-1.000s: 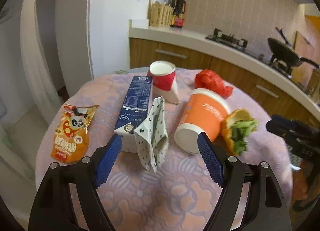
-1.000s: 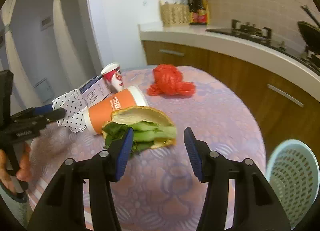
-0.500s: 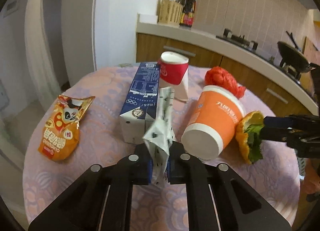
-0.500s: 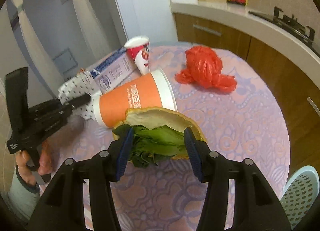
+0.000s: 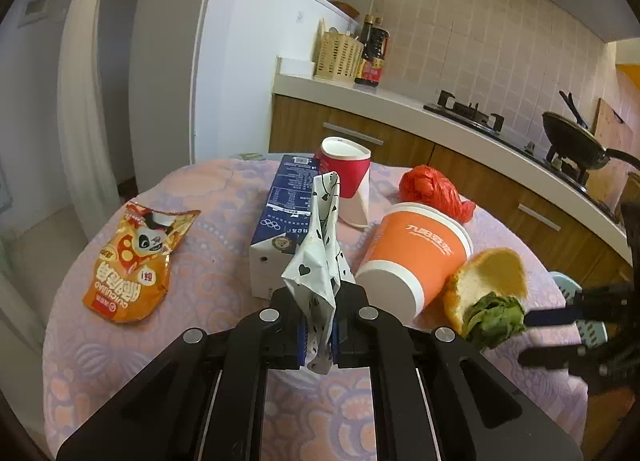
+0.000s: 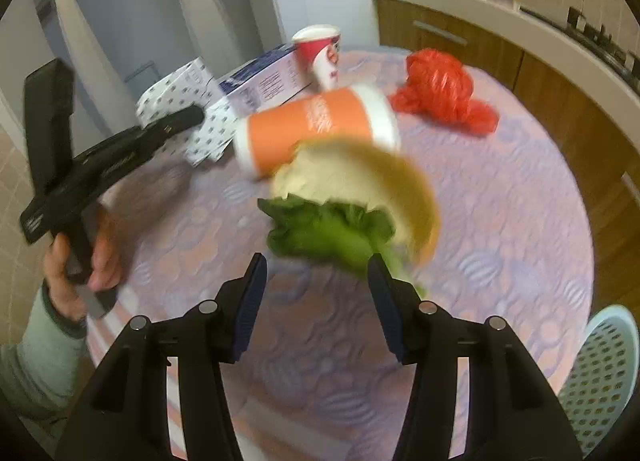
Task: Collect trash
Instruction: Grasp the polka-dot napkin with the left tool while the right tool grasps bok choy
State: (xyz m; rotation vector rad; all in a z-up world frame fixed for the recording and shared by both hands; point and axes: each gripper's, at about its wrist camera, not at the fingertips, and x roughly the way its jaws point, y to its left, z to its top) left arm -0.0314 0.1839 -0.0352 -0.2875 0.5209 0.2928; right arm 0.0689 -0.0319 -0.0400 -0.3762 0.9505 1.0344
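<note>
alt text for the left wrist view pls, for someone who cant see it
The left gripper is shut on a white heart-print paper wrapper above a round table with a pink floral cloth. Behind it lie a blue milk carton, a tipped orange cup, a red cup, an orange snack bag and a lettuce bun.

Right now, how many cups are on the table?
2. The red cup stands at the far side behind the blue carton; the orange cup lies tipped beside the sandwich.
</note>
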